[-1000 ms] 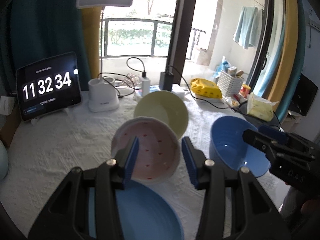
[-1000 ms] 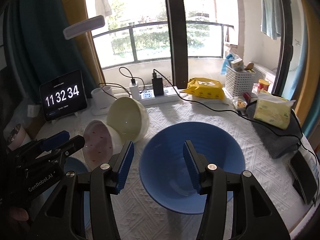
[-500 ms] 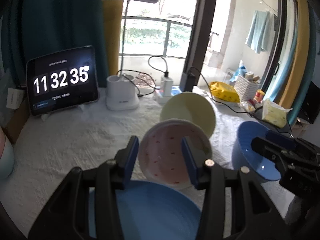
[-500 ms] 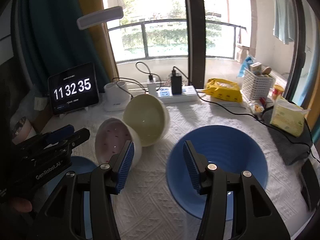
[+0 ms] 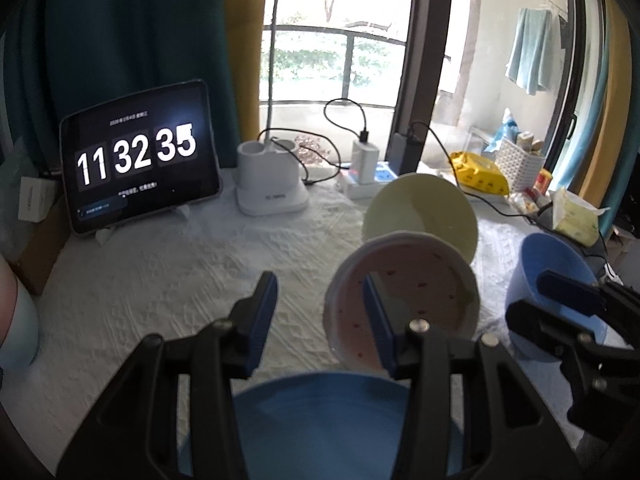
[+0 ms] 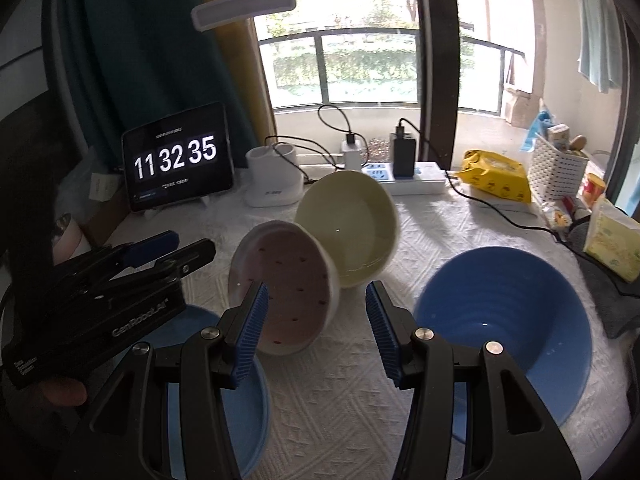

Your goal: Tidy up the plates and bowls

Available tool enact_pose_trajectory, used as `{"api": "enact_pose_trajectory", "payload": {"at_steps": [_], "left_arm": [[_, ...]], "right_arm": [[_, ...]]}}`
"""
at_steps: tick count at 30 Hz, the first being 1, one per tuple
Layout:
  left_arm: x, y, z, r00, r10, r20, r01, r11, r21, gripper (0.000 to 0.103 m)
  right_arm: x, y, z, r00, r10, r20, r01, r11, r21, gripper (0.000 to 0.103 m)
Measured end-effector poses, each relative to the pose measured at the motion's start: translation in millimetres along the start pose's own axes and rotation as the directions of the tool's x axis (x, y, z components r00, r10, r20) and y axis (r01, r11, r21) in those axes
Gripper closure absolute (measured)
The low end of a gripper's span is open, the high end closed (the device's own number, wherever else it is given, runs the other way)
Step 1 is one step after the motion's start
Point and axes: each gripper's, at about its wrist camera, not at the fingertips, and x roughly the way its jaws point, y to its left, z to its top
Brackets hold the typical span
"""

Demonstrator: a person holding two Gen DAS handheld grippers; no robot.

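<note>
A pink bowl with red dots (image 5: pixel 416 292) (image 6: pixel 288 284) lies tipped on its side against a pale yellow bowl (image 5: pixel 420 212) (image 6: pixel 348 228), also tipped. A blue plate (image 5: pixel 320 420) (image 6: pixel 244 404) lies flat below them. A large blue bowl (image 6: pixel 504 320) (image 5: pixel 560 264) stands upright to the right. My left gripper (image 5: pixel 320 312) (image 6: pixel 190 244) is open and holds nothing; it hovers over the plate's far rim, left of the pink bowl. My right gripper (image 6: pixel 318 328) (image 5: pixel 532 296) is open and holds nothing, its fingers framing the pink bowl's near rim from short of it.
On the white tablecloth (image 5: pixel 180 272) at the back stand a tablet clock (image 6: pixel 178 160), a white desk lamp base (image 5: pixel 272 184) and a power strip with chargers (image 6: pixel 404 176). A yellow packet (image 6: pixel 496 174), white basket (image 6: pixel 560 172) and tissue pack (image 6: pixel 612 240) sit at the right.
Both grippers moved left and slightly down. The bowls slid rightward in both views, and the pink bowl now sits before the right gripper instead of the blue bowl. Jaw openings are unchanged.
</note>
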Motion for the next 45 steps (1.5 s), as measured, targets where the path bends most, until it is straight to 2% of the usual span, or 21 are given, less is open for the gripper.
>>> {"api": "enact_pose_trajectory", "payload": {"at_steps": [8,19,45], "left_arm": [[11.8,6.9,-0.3,1.0,0.009,-0.012,-0.009,1.0,-0.015,0.057],[27.1,11.5,-0.5,0.999,0.0,-0.033,0.0,1.0,-0.02,0.057],[58.4,11.1,-7.8,0.99,-0.076,-0.119,0.074,0.997,-0.026,0.057]], "right_arm": [[16.4,2.1,0.7,0.999,0.027,-0.019,-0.027,1.0,-0.004,0.049],[36.8,-1.2,-0.1,0.998,0.026,-0.054,-0.025,1.0,0.004,0.049],[69.7,-4.3,2.3,0.996,0.005,-0.087,-0.001,0.999,0.039,0.049]]}}
